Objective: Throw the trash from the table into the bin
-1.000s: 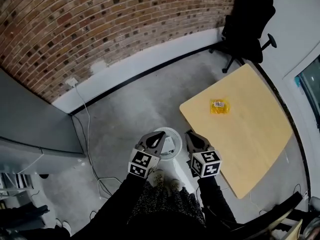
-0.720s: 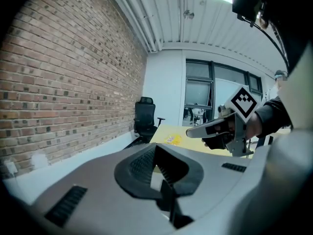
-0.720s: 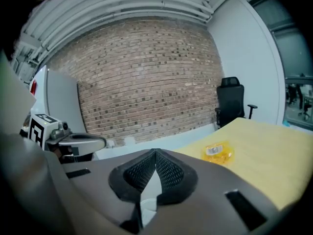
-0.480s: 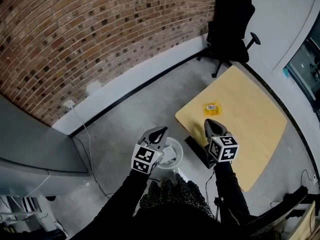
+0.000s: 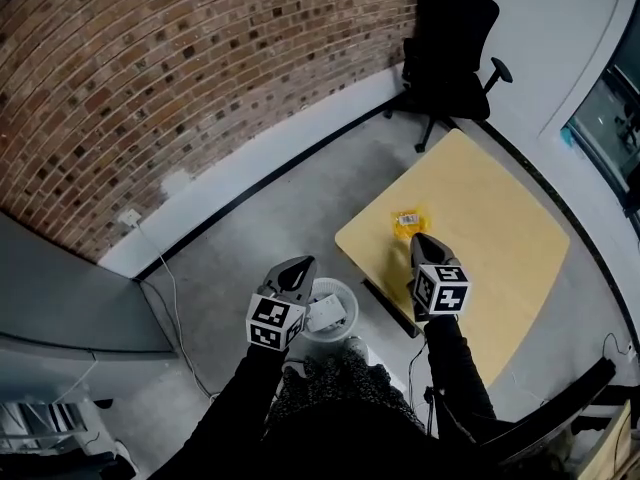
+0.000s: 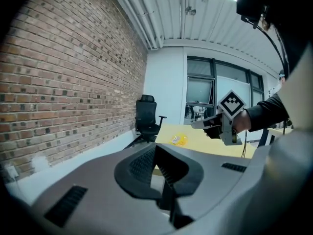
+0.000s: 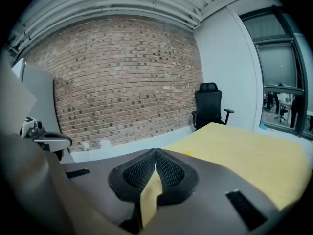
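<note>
A crumpled yellow wrapper [image 5: 408, 219] lies on the light wooden table [image 5: 500, 238], near its left corner; it also shows as the wrapper [image 6: 178, 140] in the left gripper view. My right gripper [image 5: 420, 238] is shut and empty. It hovers over the table's near edge, its tip just short of the wrapper. In its own view the right gripper [image 7: 156, 151] has its pads touching, with only tabletop behind them. My left gripper [image 5: 298, 266] hangs above the white bin [image 5: 350, 303] on the floor. The left gripper [image 6: 155, 146] has its tips together and holds nothing.
A black office chair [image 5: 450, 43] stands beyond the table by the brick wall [image 5: 150, 68]. White paper lies inside the bin. A cable [image 5: 170, 298] trails across the grey floor at left. Windows run along the right side.
My right gripper has swung from beside the bin over to the table's near edge, close to the wrapper. The left gripper stays by the bin, lifted slightly. Both stay shut.
</note>
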Motion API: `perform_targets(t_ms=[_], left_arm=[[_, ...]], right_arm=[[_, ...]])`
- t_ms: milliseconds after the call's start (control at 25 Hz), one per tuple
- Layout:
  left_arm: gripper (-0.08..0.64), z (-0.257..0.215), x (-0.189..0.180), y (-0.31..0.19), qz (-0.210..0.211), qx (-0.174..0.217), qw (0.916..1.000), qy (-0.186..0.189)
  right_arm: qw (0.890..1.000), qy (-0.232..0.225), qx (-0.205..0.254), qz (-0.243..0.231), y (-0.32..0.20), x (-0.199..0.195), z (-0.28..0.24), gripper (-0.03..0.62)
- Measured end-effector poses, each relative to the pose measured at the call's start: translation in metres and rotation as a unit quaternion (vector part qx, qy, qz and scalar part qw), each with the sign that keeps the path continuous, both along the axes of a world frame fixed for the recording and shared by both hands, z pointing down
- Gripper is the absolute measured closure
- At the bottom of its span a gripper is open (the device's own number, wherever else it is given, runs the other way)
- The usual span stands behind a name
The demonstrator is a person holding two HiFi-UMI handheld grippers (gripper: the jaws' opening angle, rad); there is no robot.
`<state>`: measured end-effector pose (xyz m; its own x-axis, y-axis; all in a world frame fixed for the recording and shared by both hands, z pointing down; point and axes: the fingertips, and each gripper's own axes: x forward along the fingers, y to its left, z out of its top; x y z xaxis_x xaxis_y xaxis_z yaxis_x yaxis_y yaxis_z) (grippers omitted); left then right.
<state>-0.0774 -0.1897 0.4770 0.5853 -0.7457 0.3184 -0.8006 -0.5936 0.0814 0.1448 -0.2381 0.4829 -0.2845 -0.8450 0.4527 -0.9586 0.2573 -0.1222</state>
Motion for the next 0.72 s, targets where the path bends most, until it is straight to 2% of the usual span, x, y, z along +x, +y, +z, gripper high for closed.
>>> perform_targets(t_ms=[200,320,400,560,720], left_arm=[[0.561,-0.009,0.015,-0.011,-0.003,0.011,0.9999,-0.003],[0.561,-0.006,0.020,-0.011,-0.005,0.007,0.9999,-0.005],[0.561,-0.002,0.020,-0.010,-0.008,0.001,1.0000,-0.006],[0.561,0.002,0.020,-0.008,-0.013,-0.006,0.9997,-0.018],[0.561,0.006,0.018,-0.009,-0.016,-0.002,0.9993,-0.035]], right_arm=[[0.999,0.047,-0.005,0.001,-0.015,0.020,0.011,0.571],[0.998,0.056,-0.023,0.016,-0.023,0.031,0.024,0.425],[0.998,0.051,-0.036,0.024,-0.030,0.037,0.032,0.367],[0.996,0.046,-0.076,0.024,-0.045,0.042,0.052,0.342],[0.993,0.073,-0.097,0.007,-0.057,0.043,0.068,0.342]])
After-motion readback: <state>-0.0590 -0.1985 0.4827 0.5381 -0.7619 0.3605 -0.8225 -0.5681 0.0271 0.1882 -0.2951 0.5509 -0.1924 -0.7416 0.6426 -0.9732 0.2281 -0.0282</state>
